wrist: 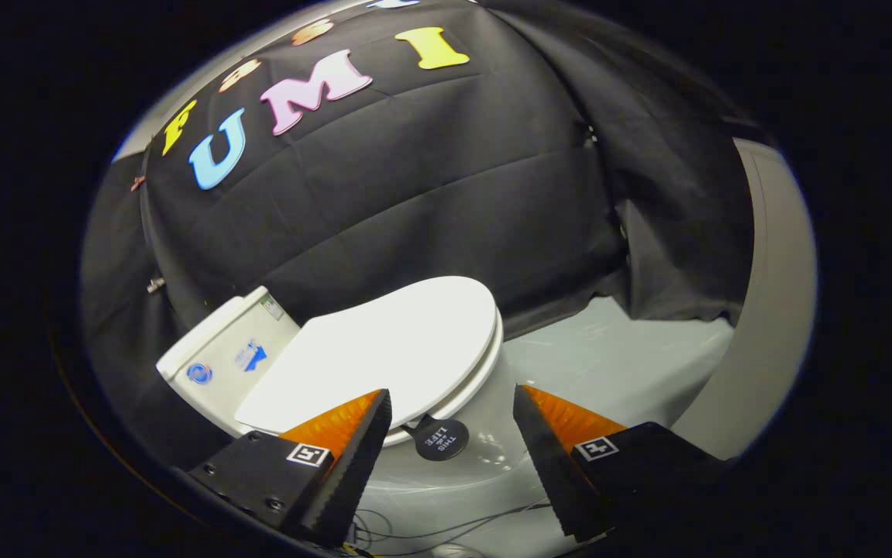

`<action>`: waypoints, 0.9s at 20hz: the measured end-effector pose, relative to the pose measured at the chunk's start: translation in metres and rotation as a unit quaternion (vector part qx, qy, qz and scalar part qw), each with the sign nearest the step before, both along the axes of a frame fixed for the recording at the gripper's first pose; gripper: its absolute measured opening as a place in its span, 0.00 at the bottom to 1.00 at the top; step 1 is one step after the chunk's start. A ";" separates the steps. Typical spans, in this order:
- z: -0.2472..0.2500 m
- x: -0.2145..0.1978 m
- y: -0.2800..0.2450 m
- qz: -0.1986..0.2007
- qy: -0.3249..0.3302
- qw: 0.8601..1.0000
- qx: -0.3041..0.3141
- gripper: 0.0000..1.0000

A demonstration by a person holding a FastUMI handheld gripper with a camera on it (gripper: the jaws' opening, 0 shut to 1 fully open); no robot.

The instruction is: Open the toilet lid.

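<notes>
Holding the gripper (452,403) with its fingers spread wide, I'm gripping nothing; whether the left fingertip is touching the rim, I cannot tell. The toilet lid (384,353) is lying closed on the toilet bowl (484,434), just ahead of the fingers. A round black tab (441,439) is hanging from the lid's front edge, between the fingers. The cistern (221,360) is standing behind the lid, against the black cloth wall (415,194).

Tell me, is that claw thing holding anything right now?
Nothing. The gripper is open, its fingers apart with a round black tag hanging between them from the closed white plastic toilet lid.
</notes>
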State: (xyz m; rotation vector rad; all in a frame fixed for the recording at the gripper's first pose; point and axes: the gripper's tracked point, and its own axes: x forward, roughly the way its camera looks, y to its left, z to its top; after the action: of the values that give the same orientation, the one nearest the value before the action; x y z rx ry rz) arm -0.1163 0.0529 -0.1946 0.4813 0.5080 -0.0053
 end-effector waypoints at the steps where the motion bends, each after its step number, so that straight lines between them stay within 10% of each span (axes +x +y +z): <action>1: -0.010 -0.003 0.003 -0.006 0.014 0.999 0.033 0.99; 6: -0.034 -0.008 0.001 -0.043 0.054 0.984 0.164 0.94; 11: -0.036 -0.006 0.015 -0.069 0.078 0.935 0.339 0.72; 13: -0.039 -0.003 0.017 -0.078 0.074 0.924 0.368 0.72; 15: -0.045 -0.001 0.022 -0.074 0.081 0.919 0.380 0.45; 18: -0.043 0.000 0.026 -0.066 0.082 0.907 0.408 0.46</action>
State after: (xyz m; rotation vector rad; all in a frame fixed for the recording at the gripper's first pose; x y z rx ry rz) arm -0.1160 0.0789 -0.2376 1.3487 0.6344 0.0403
